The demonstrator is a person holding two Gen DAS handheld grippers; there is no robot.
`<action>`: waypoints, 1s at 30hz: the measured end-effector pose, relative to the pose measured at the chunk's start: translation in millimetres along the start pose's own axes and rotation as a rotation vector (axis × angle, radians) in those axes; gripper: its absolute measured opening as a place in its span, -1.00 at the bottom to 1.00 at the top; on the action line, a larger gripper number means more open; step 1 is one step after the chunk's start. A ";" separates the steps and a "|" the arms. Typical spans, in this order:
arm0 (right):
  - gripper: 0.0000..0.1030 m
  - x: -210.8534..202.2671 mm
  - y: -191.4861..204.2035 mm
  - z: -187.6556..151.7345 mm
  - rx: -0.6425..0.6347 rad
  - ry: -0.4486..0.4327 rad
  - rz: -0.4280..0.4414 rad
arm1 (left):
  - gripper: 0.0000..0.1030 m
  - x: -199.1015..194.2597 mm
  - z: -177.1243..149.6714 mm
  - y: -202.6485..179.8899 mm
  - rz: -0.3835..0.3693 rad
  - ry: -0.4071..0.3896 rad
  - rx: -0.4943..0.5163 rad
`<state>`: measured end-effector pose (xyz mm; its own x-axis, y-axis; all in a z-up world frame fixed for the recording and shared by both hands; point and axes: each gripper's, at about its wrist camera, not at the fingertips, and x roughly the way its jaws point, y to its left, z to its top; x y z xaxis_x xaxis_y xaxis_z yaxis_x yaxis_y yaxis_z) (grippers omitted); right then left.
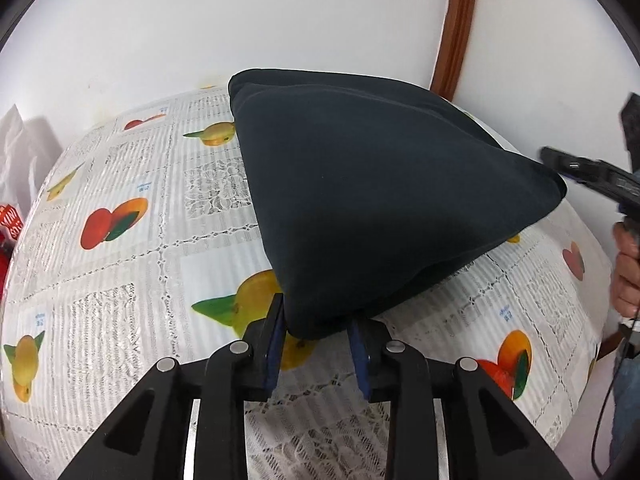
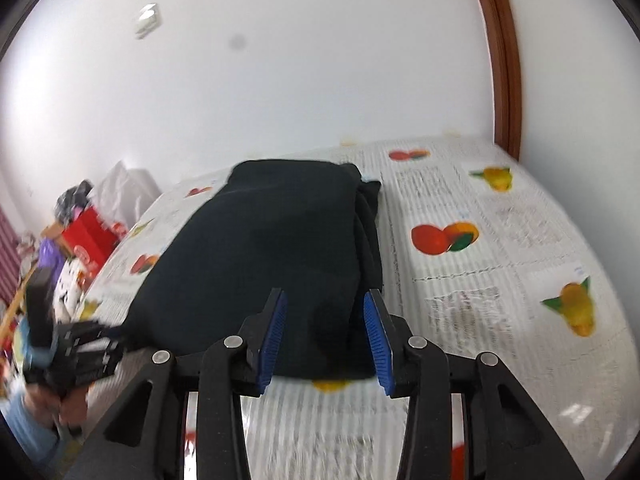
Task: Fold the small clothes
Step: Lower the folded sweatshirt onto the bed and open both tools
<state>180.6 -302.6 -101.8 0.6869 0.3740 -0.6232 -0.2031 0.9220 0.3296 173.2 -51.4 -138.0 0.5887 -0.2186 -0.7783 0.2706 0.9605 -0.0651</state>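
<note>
A dark navy garment [image 1: 380,208] lies folded on the fruit-print tablecloth [image 1: 132,248]. My left gripper [image 1: 316,330] is open, its blue pads on either side of the garment's near corner, which sits between them. In the right wrist view the same garment [image 2: 260,264] lies folded with layered edges on its right side. My right gripper [image 2: 324,332] is open and empty, its jaws wide apart over the garment's near edge. The left gripper [image 2: 86,346] shows at the left of that view, held by a hand.
A white wall stands behind the table. A brown door frame [image 2: 506,60] rises at the back right. A red box [image 2: 86,238] and clutter sit past the table's left edge. The right gripper body [image 1: 592,176] and a hand show at the right edge.
</note>
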 end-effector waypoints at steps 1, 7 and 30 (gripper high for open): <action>-0.26 10.0 -2.4 1.4 0.020 0.016 -0.008 | -0.46 3.8 1.1 0.3 0.001 0.007 -0.012; -0.93 10.3 -14.3 -1.1 0.069 -0.109 0.029 | -0.41 11.6 3.1 5.0 -0.001 0.017 -0.054; -0.09 79.2 7.4 111.3 -0.107 0.114 -0.198 | 0.07 -40.0 59.3 41.4 0.022 -0.091 -0.042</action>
<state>311.2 -277.3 -69.8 0.6386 0.1880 -0.7462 -0.1488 0.9816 0.1199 206.1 -13.1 -72.5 0.6616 -0.2105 -0.7197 0.2262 0.9711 -0.0761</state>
